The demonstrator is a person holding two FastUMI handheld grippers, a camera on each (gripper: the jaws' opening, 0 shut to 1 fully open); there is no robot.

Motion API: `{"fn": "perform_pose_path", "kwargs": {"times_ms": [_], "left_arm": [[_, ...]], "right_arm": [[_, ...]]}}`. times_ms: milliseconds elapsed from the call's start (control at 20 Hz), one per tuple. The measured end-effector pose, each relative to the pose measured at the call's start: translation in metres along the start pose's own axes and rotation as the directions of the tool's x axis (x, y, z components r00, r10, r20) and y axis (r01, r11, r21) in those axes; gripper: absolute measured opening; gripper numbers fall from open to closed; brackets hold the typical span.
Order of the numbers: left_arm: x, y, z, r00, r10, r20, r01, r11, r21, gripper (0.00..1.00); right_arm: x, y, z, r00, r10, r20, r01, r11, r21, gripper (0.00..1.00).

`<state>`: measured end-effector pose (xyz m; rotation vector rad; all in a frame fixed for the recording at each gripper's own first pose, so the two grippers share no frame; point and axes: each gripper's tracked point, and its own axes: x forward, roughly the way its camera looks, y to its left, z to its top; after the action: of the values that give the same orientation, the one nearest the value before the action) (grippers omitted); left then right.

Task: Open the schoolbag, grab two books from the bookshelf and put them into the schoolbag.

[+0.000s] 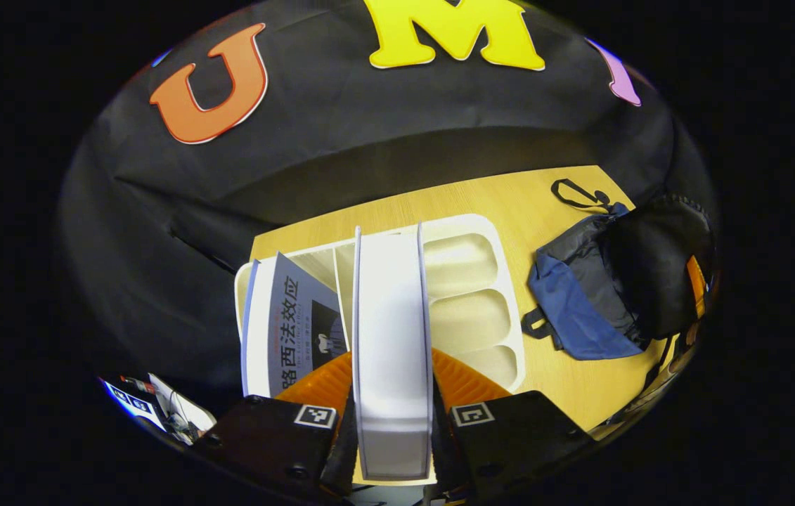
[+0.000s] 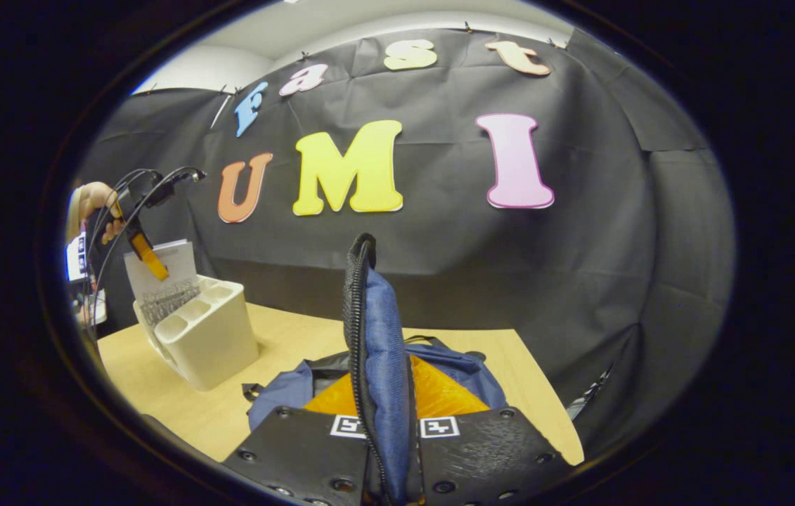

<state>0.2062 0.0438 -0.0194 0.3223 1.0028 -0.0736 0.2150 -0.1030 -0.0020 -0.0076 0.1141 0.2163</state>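
Note:
My left gripper (image 1: pixel 391 393) is shut on a thick white book (image 1: pixel 391 316), held edge-on above the white bookshelf (image 1: pixel 471 267). A second book (image 1: pixel 292 330) with a grey-blue cover leans in the shelf's left slot. The blue and black schoolbag (image 1: pixel 601 288) lies on the table to the right of the shelf. In the right gripper view, my right gripper (image 2: pixel 386 422) is shut on the schoolbag's blue flap (image 2: pixel 383 351) with its black zipper edge, holding it upright. The left gripper (image 2: pixel 144 256) with a hand and the white book (image 2: pixel 169 270) shows over the bookshelf (image 2: pixel 207 330) at far left.
The wooden table (image 2: pixel 285 337) carries the shelf at the left and the bag at the front. Black cloth walls close in behind and to the right. A black strap loop (image 1: pixel 576 193) of the bag lies on the table near the far edge.

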Motion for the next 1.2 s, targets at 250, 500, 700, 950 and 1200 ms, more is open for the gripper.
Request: {"fn": "perform_pose_path", "kwargs": {"times_ms": [250,500,700,950,1200], "left_arm": [[-0.047,0.004,0.014,0.983,0.141,0.12,-0.14,0.99,-0.015,0.45],[-0.097,-0.007,0.037,0.924,0.241,0.297,-0.248,0.969,-0.014,0.45],[-0.124,-0.029,0.055,0.873,0.253,0.416,-0.27,0.963,-0.017,0.45],[-0.135,-0.065,0.058,0.879,0.187,0.439,-0.228,0.973,0.043,0.44],[-0.161,-0.084,0.071,0.85,0.161,0.502,-0.223,0.973,0.066,0.44]], "right_arm": [[0.003,0.003,-0.005,1.0,0.014,-0.014,-0.014,1.0,-0.016,0.08],[0.004,0.006,-0.01,0.999,0.021,-0.03,-0.022,0.999,-0.027,0.08],[0.003,0.005,-0.008,0.999,0.024,-0.025,-0.024,1.0,-0.015,0.08],[0.002,0.004,-0.01,0.999,0.025,-0.029,-0.025,1.0,-0.001,0.08],[0.003,0.004,-0.011,0.999,0.03,-0.035,-0.03,1.0,0.003,0.08]]}}
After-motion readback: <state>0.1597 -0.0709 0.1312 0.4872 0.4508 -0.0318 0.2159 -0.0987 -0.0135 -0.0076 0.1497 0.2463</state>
